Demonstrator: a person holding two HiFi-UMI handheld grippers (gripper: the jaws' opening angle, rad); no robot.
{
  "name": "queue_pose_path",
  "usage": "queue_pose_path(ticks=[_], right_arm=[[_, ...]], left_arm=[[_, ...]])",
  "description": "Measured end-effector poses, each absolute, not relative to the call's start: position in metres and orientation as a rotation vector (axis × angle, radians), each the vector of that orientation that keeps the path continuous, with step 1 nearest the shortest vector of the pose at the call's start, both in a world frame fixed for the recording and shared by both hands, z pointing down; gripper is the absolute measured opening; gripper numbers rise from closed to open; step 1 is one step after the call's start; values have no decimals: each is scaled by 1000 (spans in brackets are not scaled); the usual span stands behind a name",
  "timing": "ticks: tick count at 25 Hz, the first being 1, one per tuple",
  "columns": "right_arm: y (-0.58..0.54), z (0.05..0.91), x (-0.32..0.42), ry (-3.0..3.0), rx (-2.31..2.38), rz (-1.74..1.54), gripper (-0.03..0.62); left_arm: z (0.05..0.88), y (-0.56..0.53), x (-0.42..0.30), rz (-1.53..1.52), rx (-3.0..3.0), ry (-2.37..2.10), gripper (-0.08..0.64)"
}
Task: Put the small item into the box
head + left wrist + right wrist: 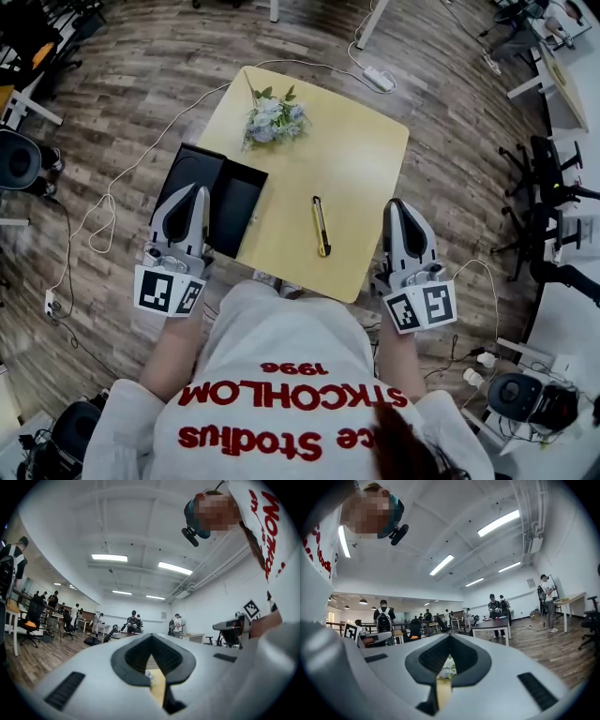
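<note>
The left hand-held gripper [199, 193] is clenched on nothing, its tips over the open black box [240, 212]. The right hand-held gripper [397, 204], also clenched and empty, hangs well right of the box. The small item [321, 227], a slim yellow-and-black utility knife, lies flat on the pale yellow desk [361, 141] just right of the box. A pale flower bunch [272, 118] lies beyond the box.

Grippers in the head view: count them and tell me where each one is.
2. The left gripper hangs over the black box at the table's left edge; the right gripper is beside the table's right edge.
</note>
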State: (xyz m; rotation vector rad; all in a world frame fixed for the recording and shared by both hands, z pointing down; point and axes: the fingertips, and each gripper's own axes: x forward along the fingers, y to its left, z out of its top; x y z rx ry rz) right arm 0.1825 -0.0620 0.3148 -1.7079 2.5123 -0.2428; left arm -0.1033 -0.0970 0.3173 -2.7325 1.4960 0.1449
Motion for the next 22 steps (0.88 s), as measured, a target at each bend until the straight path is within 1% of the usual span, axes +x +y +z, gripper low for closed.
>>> queue_pose_path(ticks=[6,12,18,22], right_arm=[[-86,311,200,2566,-1631,-219,3],[-96,317,198,2585,-1604,-245,4],[-93,315,191,2543,-1659,-264,5],[-93,331,180,2546,-1699,-306,5]], left_arm=[[314,-105,-88,166,-2671,1562,2],[319,-106,-85,147,-2683,1584,2],[320,-107,-75,129,-2750,1488,2],[323,-111,-72,124,-2792,1420,2]])
